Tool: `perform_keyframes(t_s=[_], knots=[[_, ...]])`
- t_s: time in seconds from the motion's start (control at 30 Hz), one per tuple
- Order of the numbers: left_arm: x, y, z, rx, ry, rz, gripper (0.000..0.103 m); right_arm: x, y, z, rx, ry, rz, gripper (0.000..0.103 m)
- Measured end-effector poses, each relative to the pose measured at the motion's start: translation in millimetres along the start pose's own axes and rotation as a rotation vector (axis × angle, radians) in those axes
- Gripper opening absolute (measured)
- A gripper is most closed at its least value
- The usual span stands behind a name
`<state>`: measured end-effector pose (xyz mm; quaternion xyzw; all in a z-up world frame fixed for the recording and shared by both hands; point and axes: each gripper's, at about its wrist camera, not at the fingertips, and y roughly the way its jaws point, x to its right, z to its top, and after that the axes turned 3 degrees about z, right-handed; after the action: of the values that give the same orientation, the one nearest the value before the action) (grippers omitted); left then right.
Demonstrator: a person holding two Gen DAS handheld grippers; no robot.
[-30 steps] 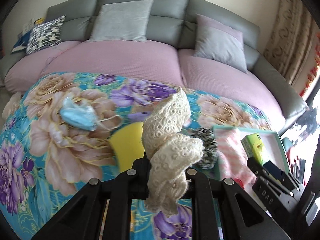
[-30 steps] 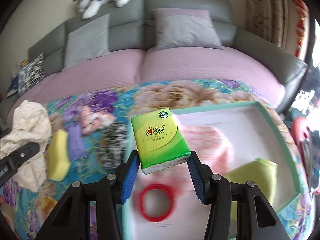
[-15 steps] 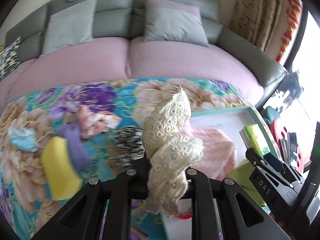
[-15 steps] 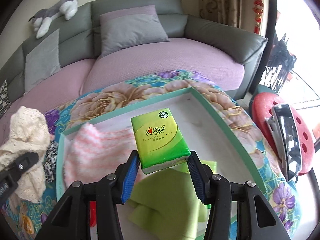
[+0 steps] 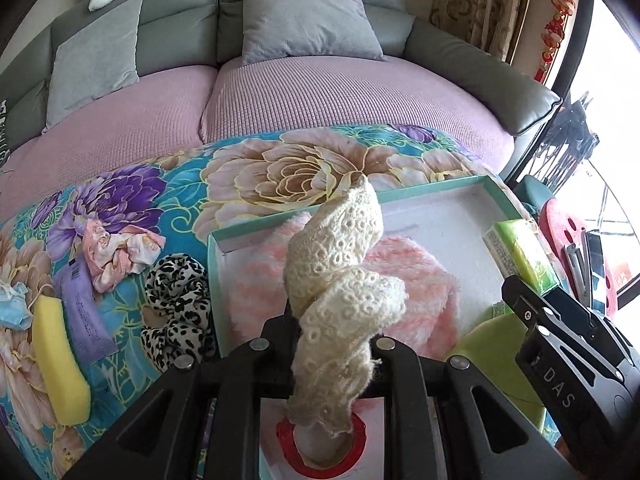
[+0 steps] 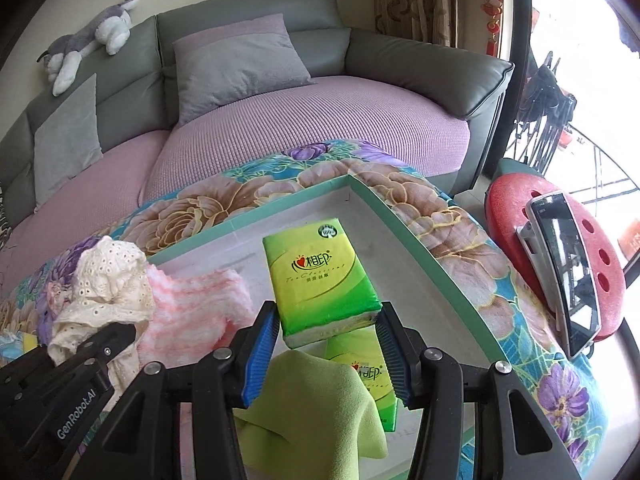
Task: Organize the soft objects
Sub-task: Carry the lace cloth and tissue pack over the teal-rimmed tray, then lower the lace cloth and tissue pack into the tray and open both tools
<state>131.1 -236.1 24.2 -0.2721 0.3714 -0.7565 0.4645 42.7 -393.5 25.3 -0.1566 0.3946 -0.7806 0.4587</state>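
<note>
Your left gripper has its jaws easing apart, yet the cream lace cloth is still caught between them, its upper end standing up and its loose end hanging down over the red ring in the tray. Your right gripper has its blue-padded jaws clamped on the green tissue pack, held above the teal-rimmed tray. In the tray, the pink fluffy cloth lies at about nine o'clock from the pack, a second tissue pack sits just below the held one at six o'clock, and a green cloth lies partly over it toward seven o'clock. Outside the tray, at nine o'clock from the lace cloth in the left view, the leopard-print scrunchie rests on the floral cover, with the pink crumpled fabric at ten o'clock of it, and the purple packet, yellow sponge and blue face mask farther left.
</note>
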Motion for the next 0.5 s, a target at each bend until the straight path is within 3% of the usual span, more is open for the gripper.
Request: perform_keyframes(t_s=[0.17, 0.33, 0.43, 0.5], knots=[[-1.7, 2.3, 0.7, -0.003, -0.006, 0.012, 0.065, -3.8, -0.5, -0.8, -0.005, -0.019, -0.010, 0.054], [-4.3, -2.5, 1.6, 0.027, -0.013, 0.035, 0.069, -2.1, -1.2, -0.7, -0.017, -0.017, -0.022, 0.061], [-6.3, -1.8, 0.8, 0.023, -0.017, 0.045, 0.082, 0.0, -1.2, -0.9, -0.029, -0.011, -0.031, 0.068], [-8.1, -1.9, 0.0, 0.022, -0.021, 0.054, 0.083, 0.1, -1.4, -1.5, -0.037, -0.017, -0.040, 0.069]])
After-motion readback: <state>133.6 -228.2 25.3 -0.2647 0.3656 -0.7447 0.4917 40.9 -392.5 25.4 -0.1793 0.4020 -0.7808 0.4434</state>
